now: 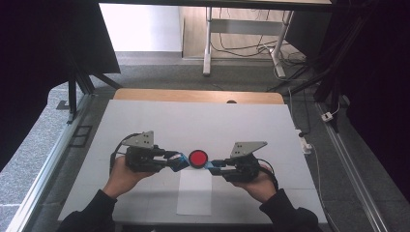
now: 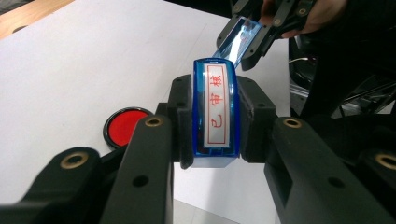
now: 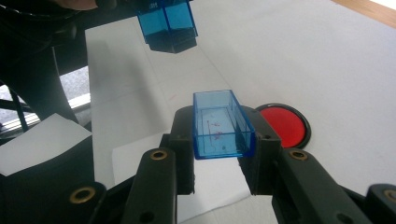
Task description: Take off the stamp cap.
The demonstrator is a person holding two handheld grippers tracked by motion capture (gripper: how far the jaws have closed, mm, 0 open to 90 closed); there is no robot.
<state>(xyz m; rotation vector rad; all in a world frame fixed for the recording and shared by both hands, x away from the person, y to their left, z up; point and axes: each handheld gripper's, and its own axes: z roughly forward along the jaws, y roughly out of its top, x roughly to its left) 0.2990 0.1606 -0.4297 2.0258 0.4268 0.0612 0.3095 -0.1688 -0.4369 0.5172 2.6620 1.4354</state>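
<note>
While our left gripper pinches the blue stamp, our right gripper clamps its clear blue cap near the red ink pad

The high view is looking forward and down from well above the white paper-covered table. Both gripper views are riding close, facing each other, sharing the round red ink pad.

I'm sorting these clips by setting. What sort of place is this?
Probably a lab or office recording bay: a white-covered table on grey carpet, black curtains beside it, and desk legs with loose cables behind.
</note>
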